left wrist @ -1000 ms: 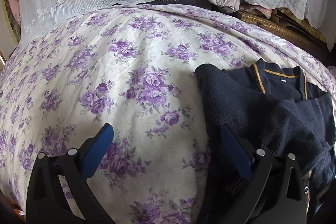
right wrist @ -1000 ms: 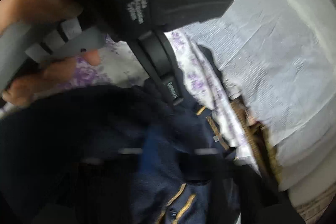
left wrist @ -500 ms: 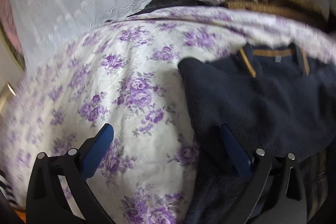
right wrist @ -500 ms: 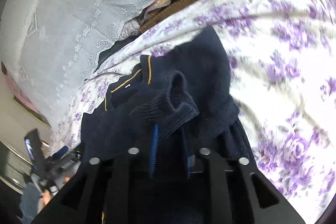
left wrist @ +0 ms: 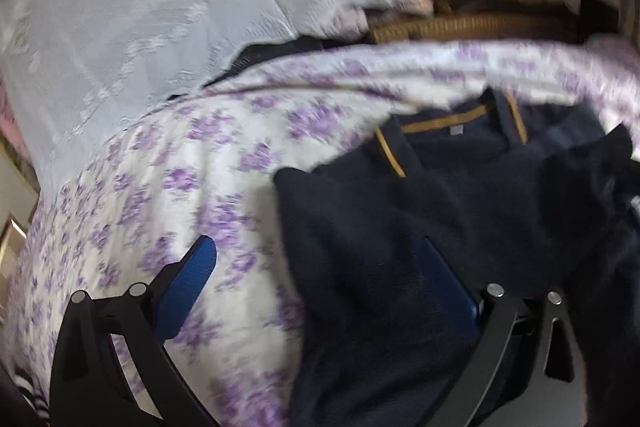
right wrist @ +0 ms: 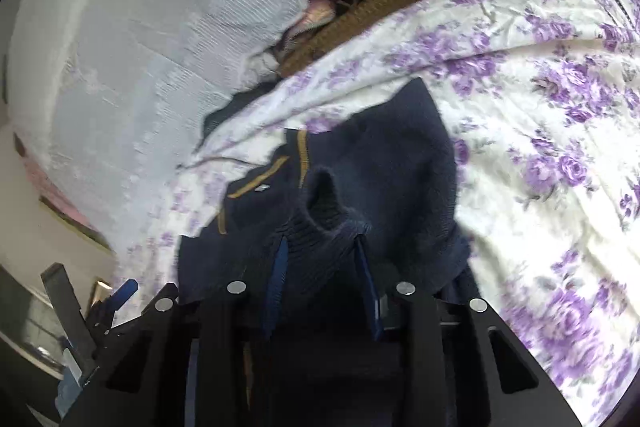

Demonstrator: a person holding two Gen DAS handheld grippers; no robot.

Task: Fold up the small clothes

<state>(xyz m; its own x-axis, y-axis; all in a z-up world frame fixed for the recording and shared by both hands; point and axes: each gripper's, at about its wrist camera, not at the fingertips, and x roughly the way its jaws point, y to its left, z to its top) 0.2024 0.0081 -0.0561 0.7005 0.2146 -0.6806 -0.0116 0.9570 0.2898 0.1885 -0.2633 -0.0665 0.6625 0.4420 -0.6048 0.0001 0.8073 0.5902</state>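
1. Lace-white curtain (left wrist: 160,27) hangs behind the floral bedsheet (left wrist: 180,167).
2. Left gripper (left wrist: 316,267) gapes wide, empty.
3. Navy sweater (left wrist: 460,207) lies on the sheet.
4. Right gripper (right wrist: 322,259), jaws just opening, flanks the sweater's ribbed cuff (right wrist: 324,211), released.

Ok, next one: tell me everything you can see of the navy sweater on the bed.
The navy sweater is a dark knit with mustard-yellow collar trim and a small pale label inside the neck. It lies crumpled on the floral bedspread, collar toward the far edge. A ribbed cuff stands bunched between the blue pads of the right gripper, whose jaws have just been opening. One finger of the open left gripper lies over its near side.
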